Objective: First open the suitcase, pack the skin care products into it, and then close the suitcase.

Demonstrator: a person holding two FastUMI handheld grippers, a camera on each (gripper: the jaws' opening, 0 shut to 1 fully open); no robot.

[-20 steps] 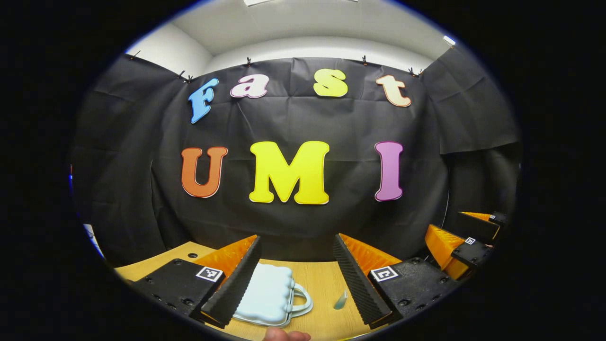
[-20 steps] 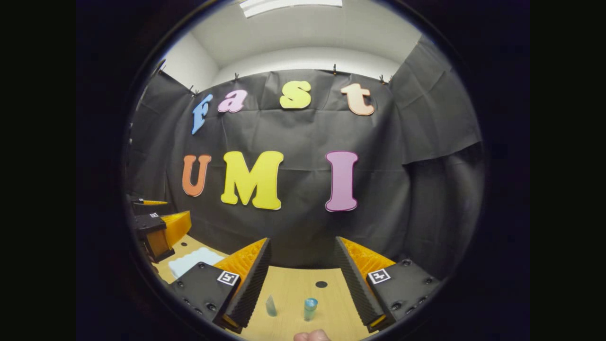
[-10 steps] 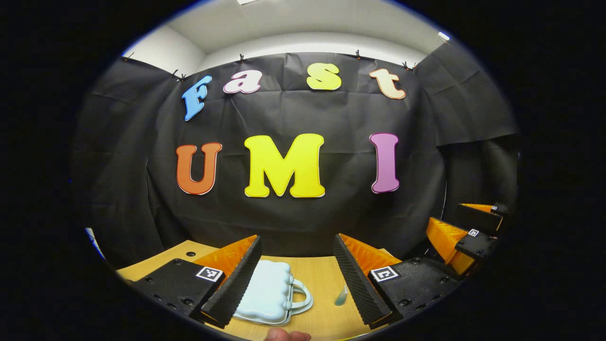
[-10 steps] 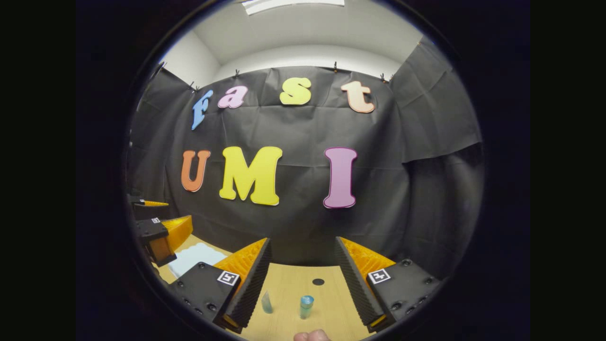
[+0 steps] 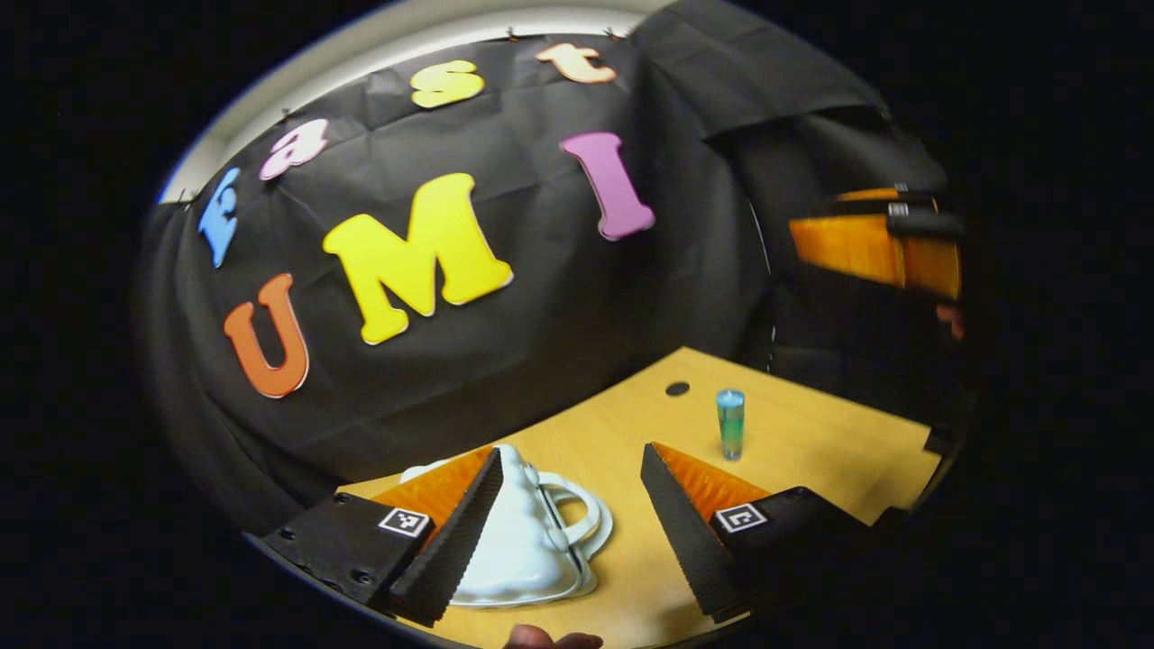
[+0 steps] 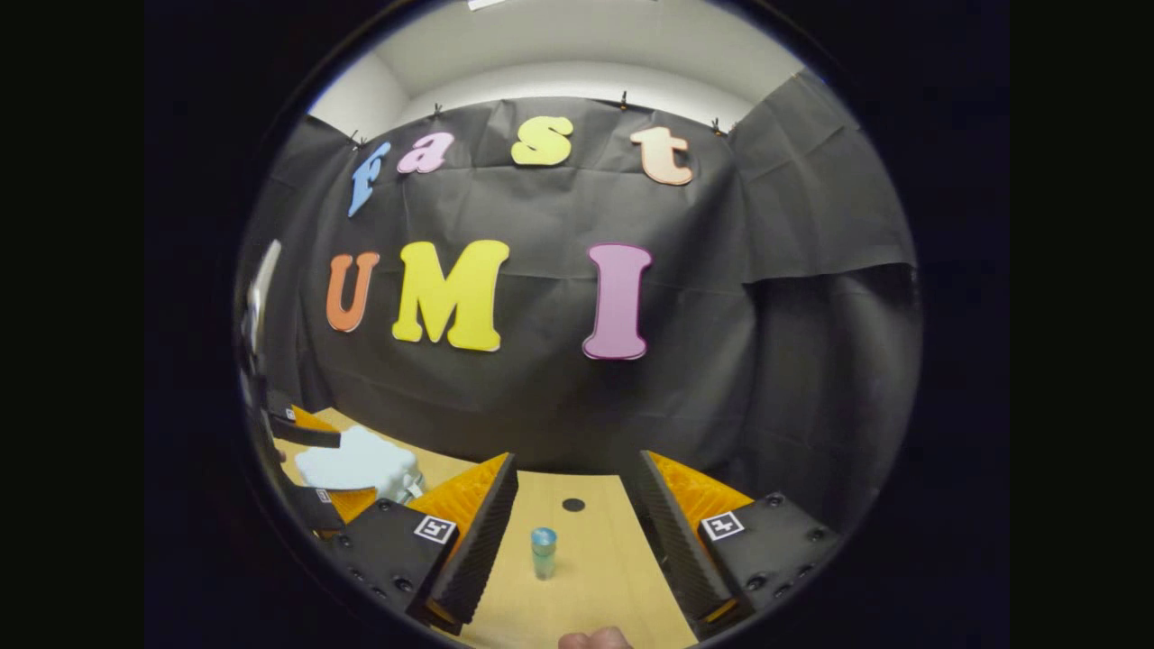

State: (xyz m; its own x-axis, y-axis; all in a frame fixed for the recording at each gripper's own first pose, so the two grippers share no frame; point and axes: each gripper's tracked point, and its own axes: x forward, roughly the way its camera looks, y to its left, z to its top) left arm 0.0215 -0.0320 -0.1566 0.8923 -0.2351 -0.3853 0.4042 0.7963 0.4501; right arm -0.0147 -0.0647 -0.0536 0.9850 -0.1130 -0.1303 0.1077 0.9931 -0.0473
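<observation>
Both grippers gape empty: left gripper [image 5: 563, 523] nears the apparently closed suitcase [image 5: 527, 545], right gripper [image 6: 570, 532] faces the bottle [image 6: 543, 552].

Left hand-held gripper [image 5: 568, 514] gapes wide (its view tilted); right hand-held gripper [image 6: 570, 532] likewise spread, gripping nothing.

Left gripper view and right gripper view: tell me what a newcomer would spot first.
The white suitcase lies closed on the wooden table, handle toward the open left gripper tilted over it. A small blue-green bottle stands upright on the table, right ahead of the open right gripper.
</observation>
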